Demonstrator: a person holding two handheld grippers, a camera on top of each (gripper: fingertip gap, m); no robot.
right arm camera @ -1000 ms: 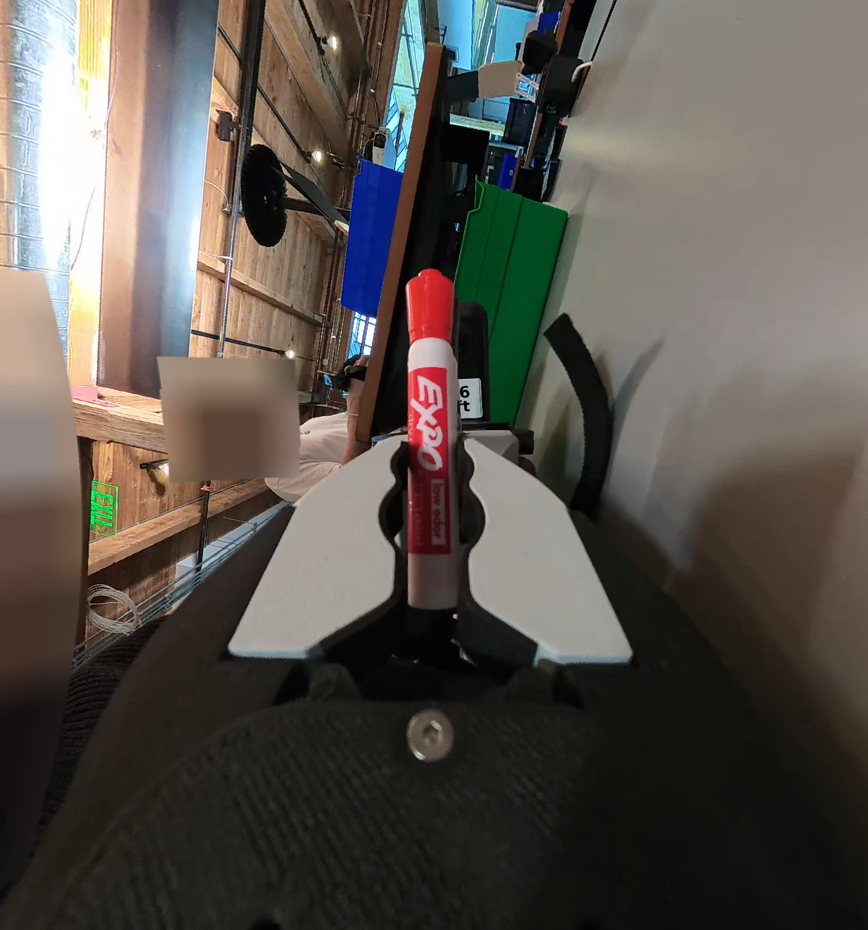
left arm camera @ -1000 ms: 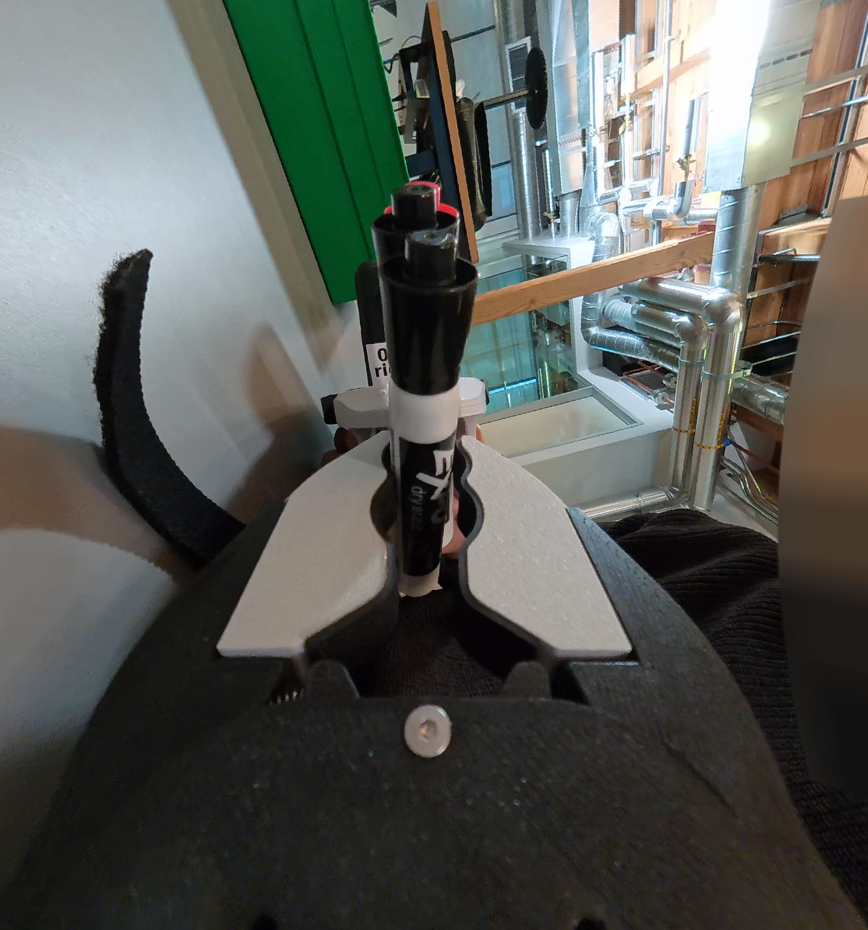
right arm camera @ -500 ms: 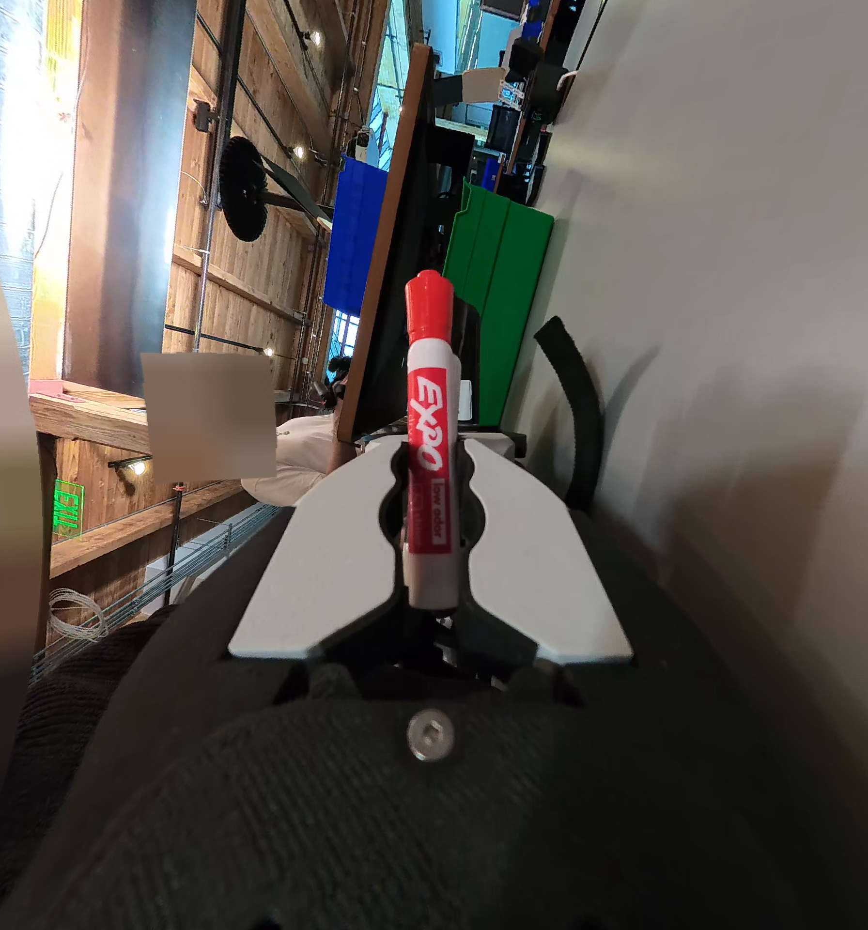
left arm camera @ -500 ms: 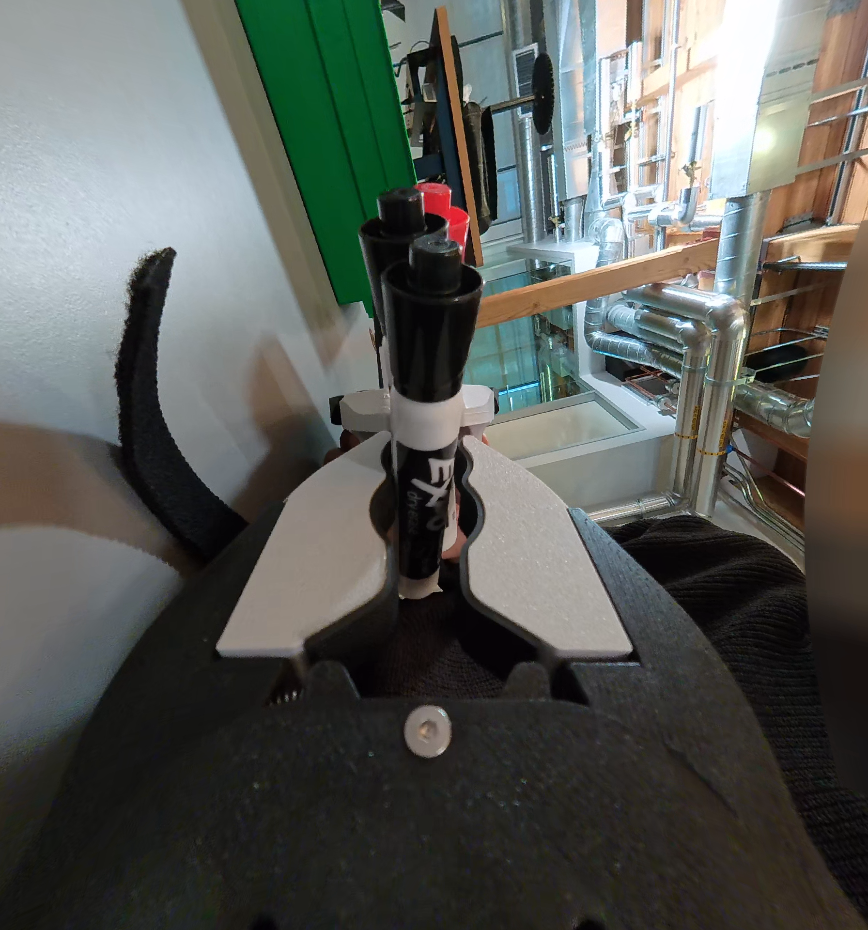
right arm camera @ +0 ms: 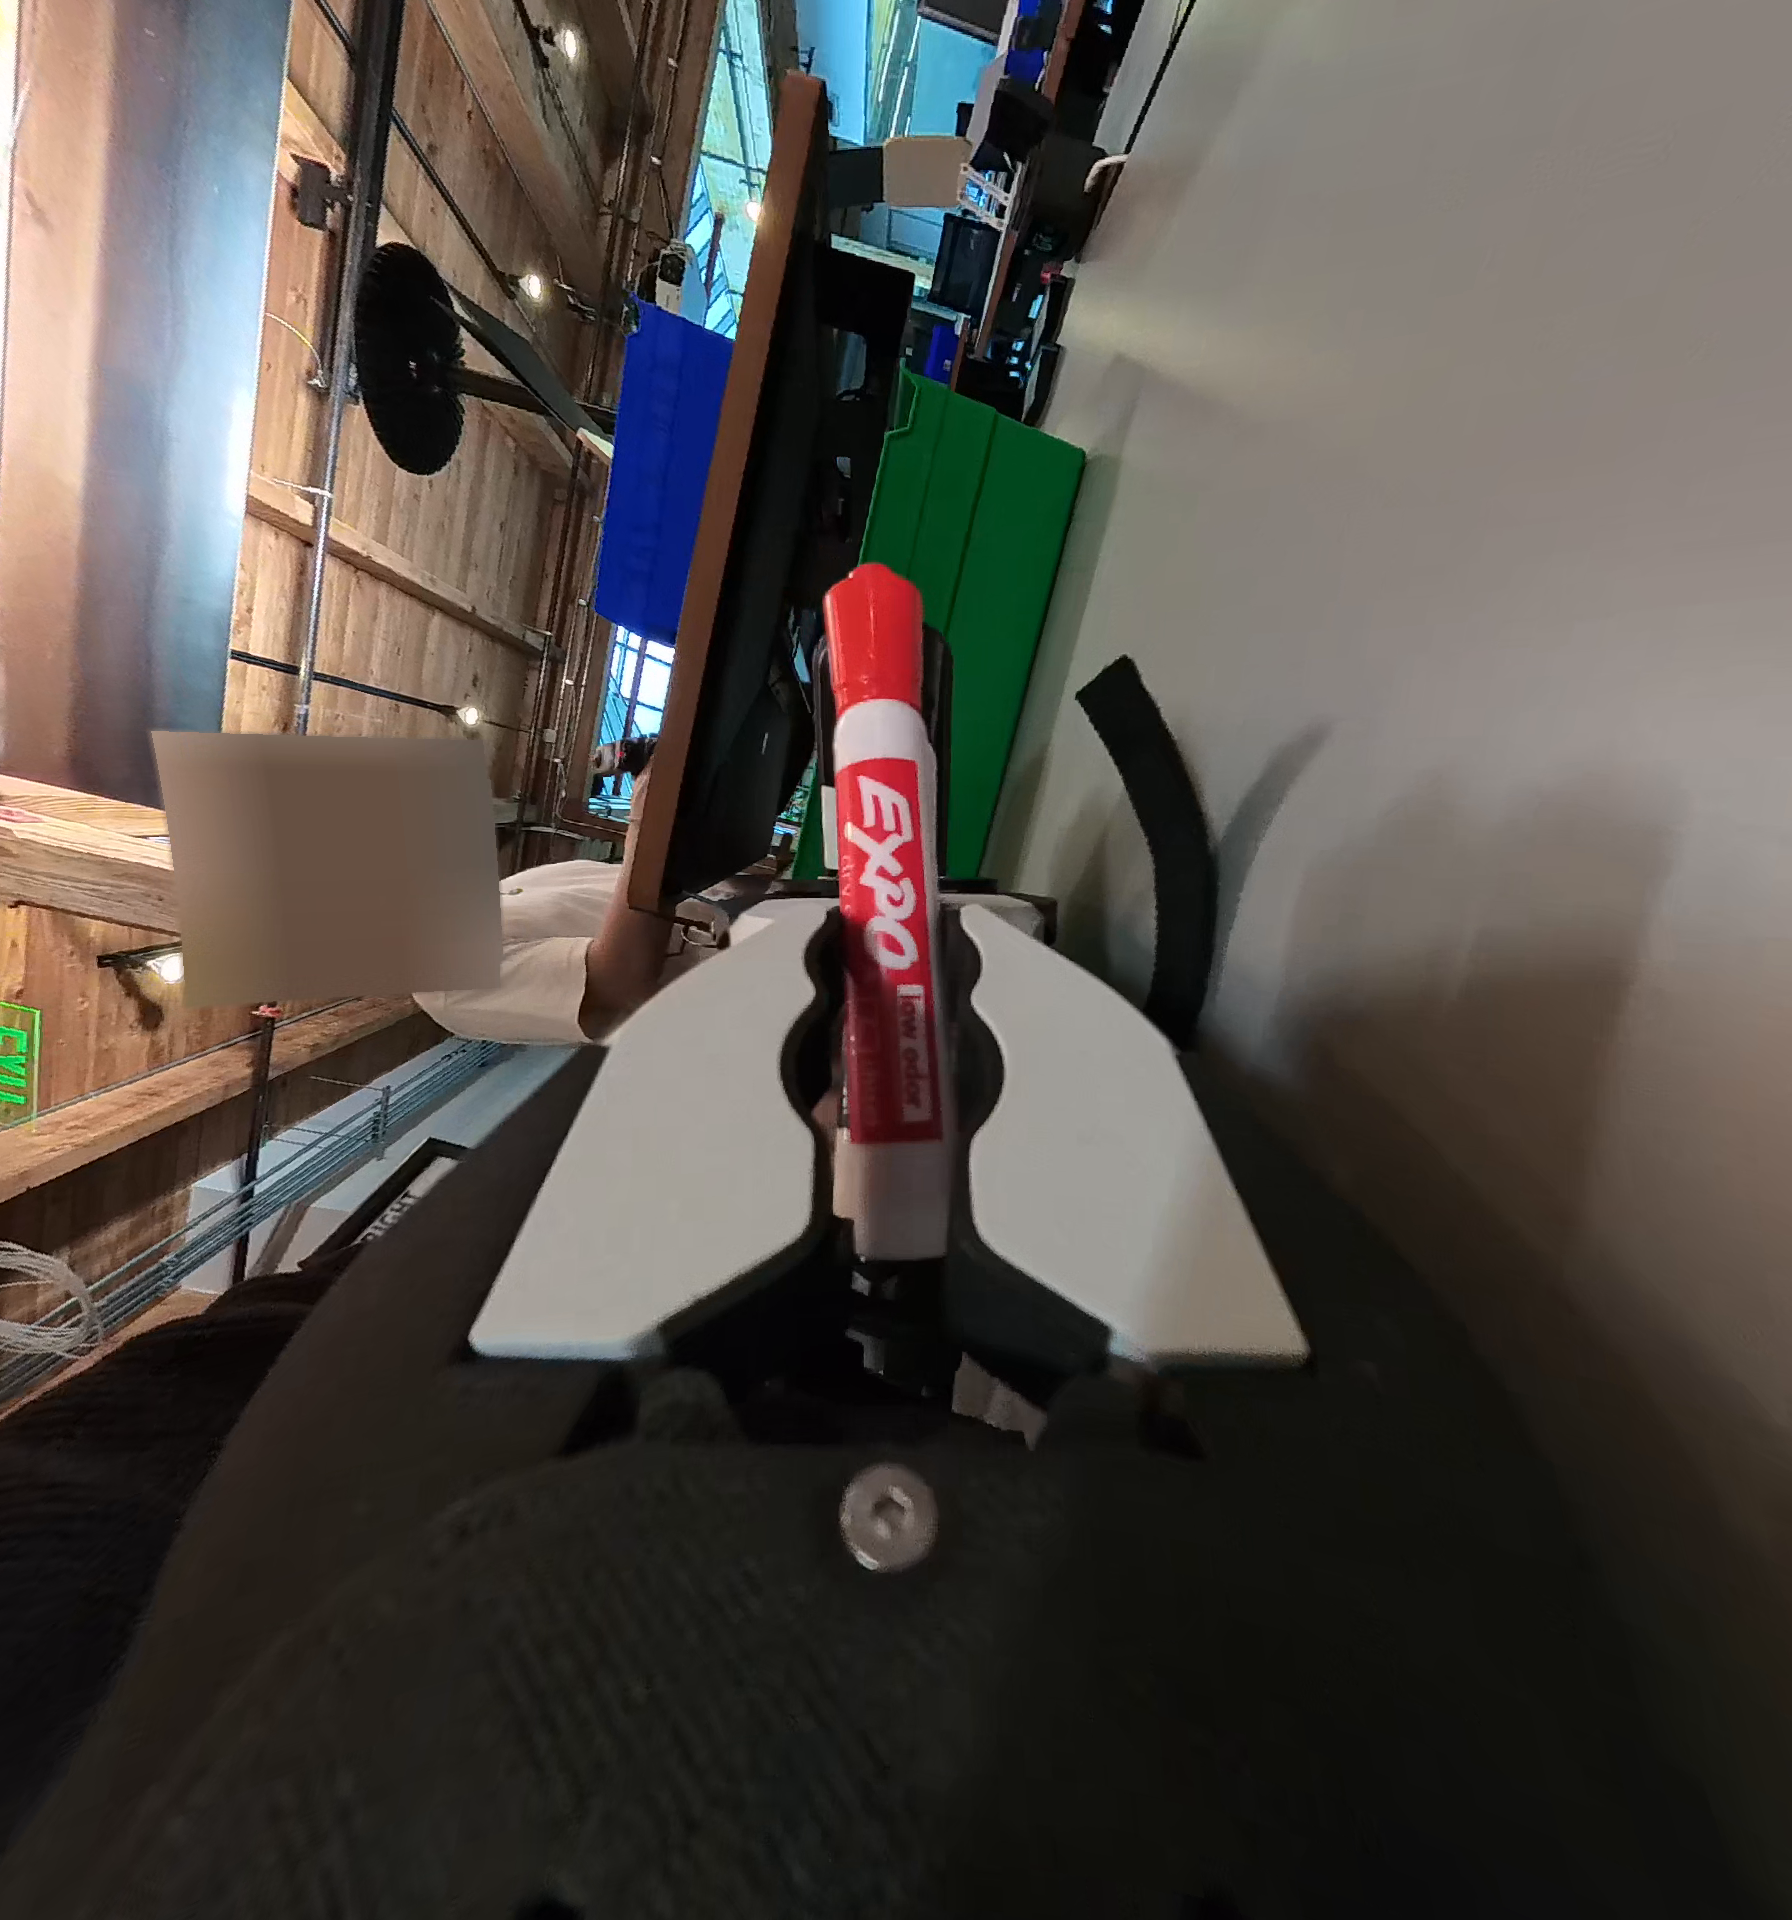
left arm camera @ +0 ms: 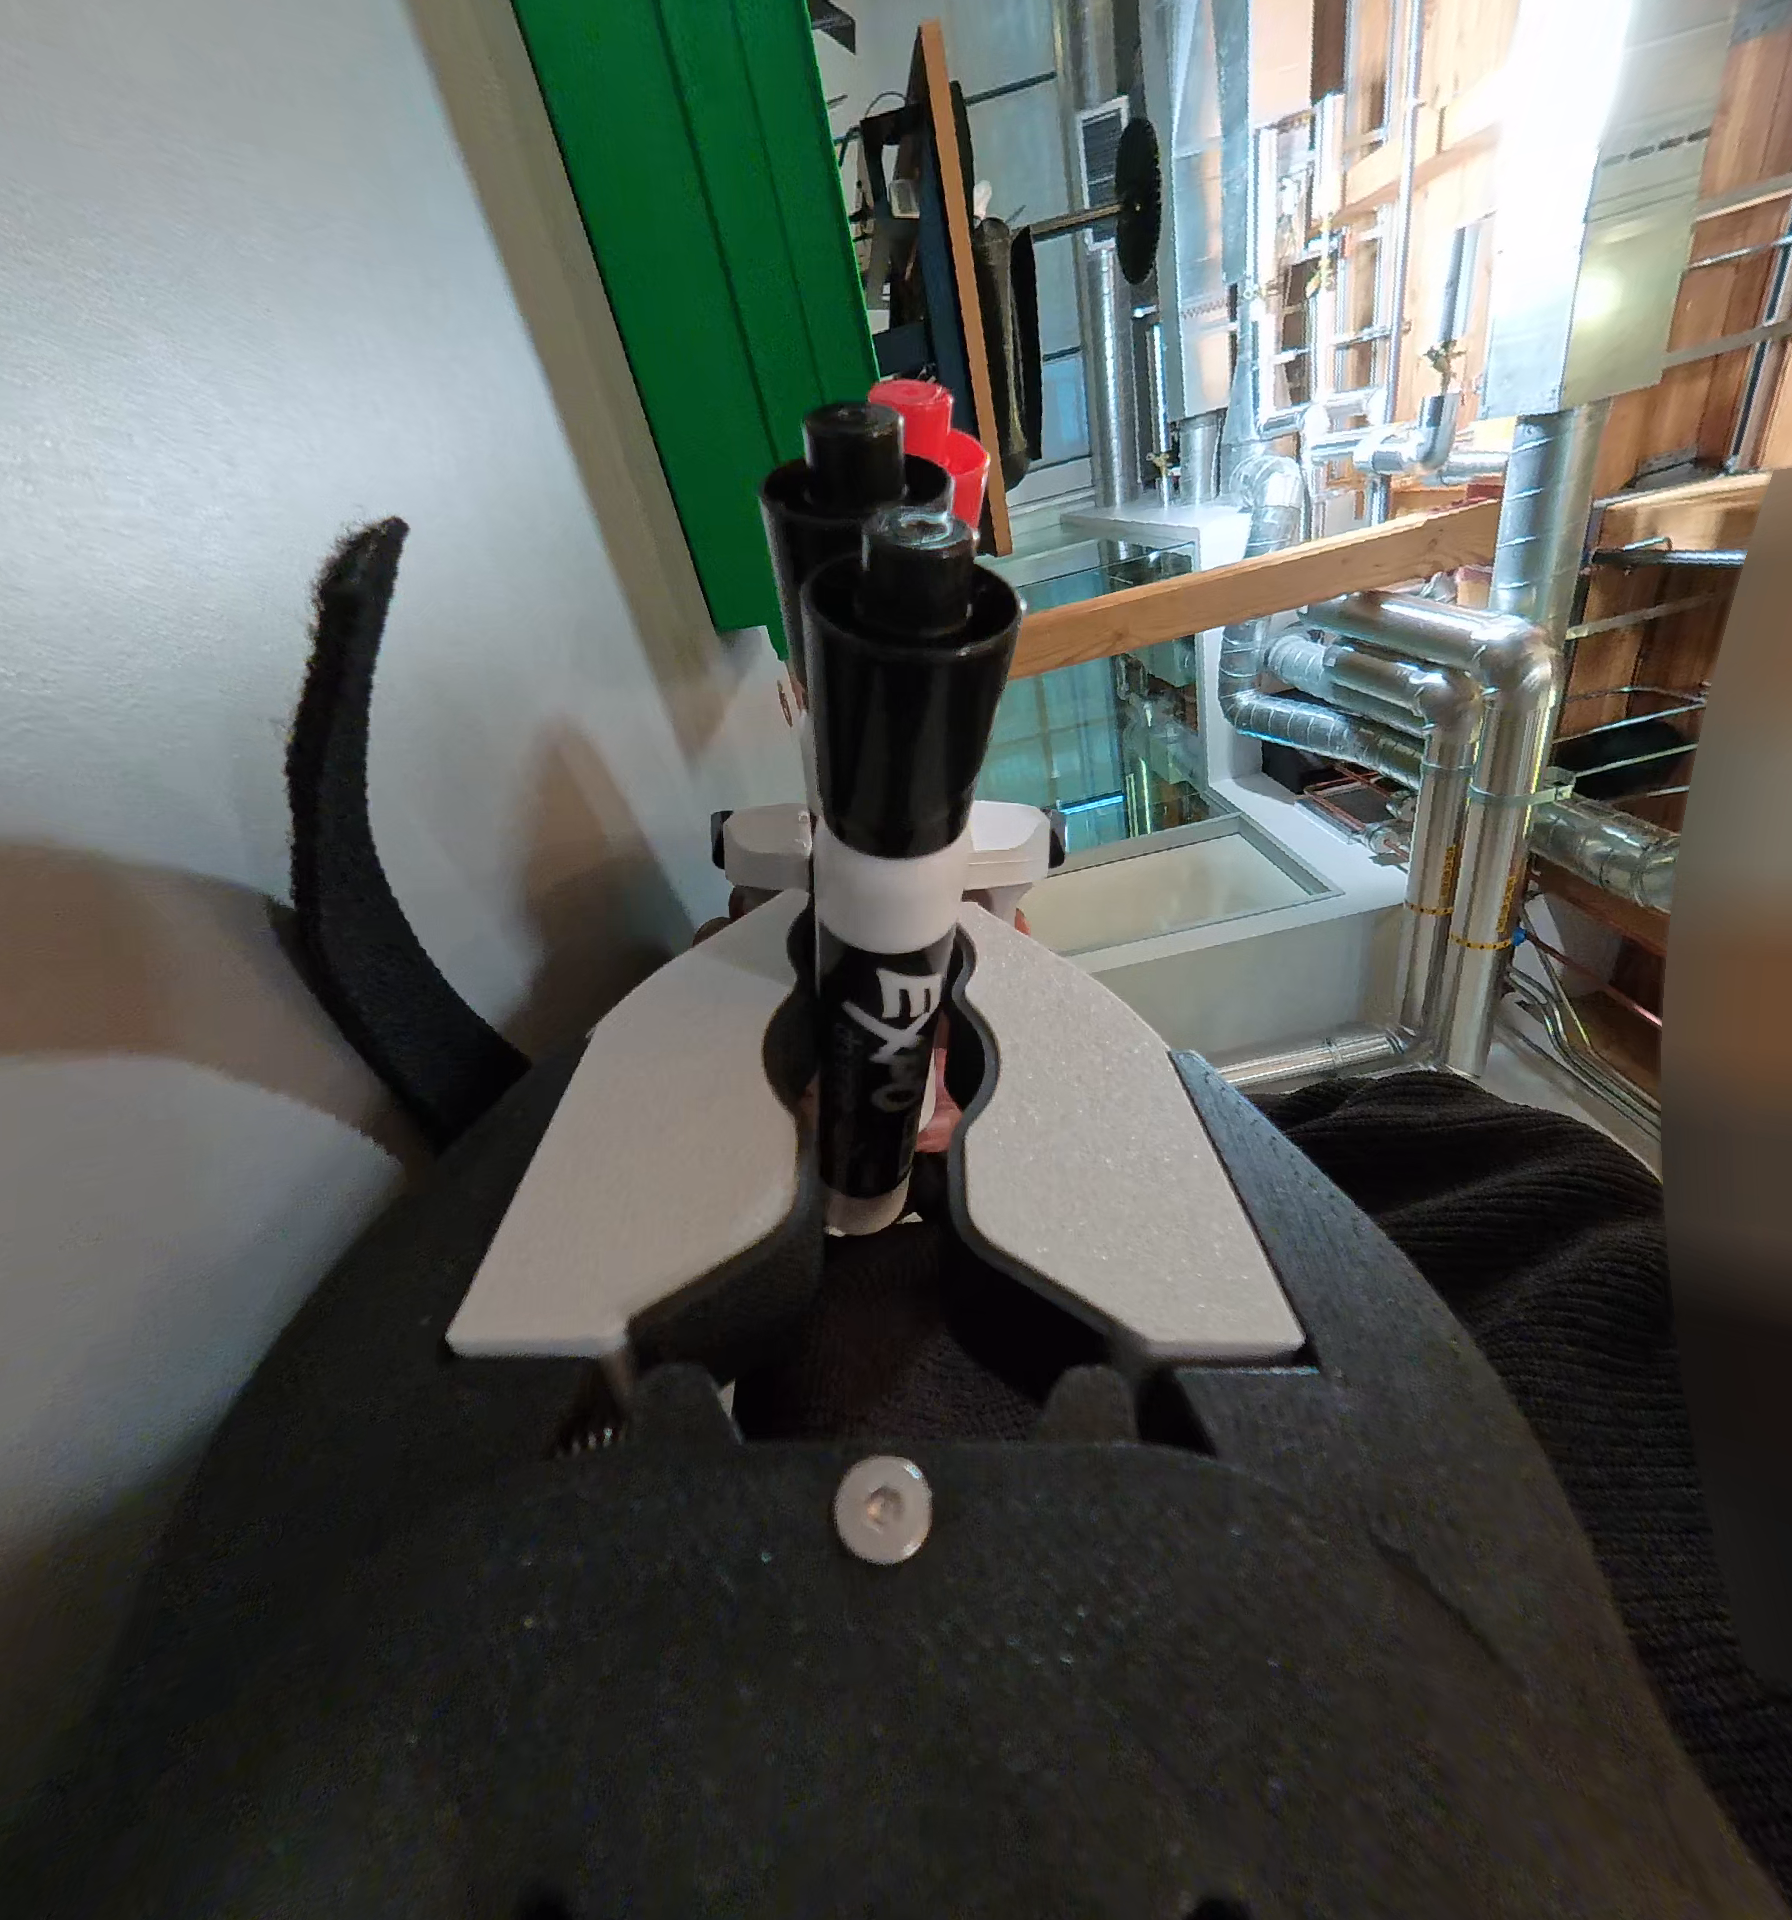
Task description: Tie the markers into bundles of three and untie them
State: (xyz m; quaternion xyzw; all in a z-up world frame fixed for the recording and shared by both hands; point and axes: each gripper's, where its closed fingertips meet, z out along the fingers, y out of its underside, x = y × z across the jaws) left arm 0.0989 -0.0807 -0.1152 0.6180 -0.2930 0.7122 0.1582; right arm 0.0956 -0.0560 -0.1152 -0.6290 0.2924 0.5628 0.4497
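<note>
My left gripper (left arm camera: 884, 940) is shut on a black marker (left arm camera: 902, 727) that stands up between its jaws. A second black marker (left arm camera: 850, 499) and a red marker (left arm camera: 923, 436) lie close behind it as one bundle. A black fabric strap (left arm camera: 341, 831) curls up to the left of the bundle with its end free. My right gripper (right arm camera: 887, 925) is shut on the red marker (right arm camera: 881, 831), with a black marker (right arm camera: 936, 665) just behind it. The strap (right arm camera: 1172, 831) curls up at its right. The two grippers face each other, and the right gripper's white fingertips (left arm camera: 996, 831) show behind the bundle.
Both views are rolled sideways. The white table (left arm camera: 144, 416) fills the left of the left wrist view and shows as the table (right arm camera: 1494, 520) on the right of the right wrist view. A green bin (left arm camera: 705, 260) stands on it. A blue bin (right arm camera: 663, 468) and a seated person lie beyond. Left and right tips are no more than a few centimetres apart. The strap (right arm camera: 1172, 831) sits 6 cm or so from the ends of my right fingers.
Both grippers keep their hold. The bundle has turned slightly, so the red marker's end now shows more to the right of the black ones. The strap has shifted a little right.
</note>
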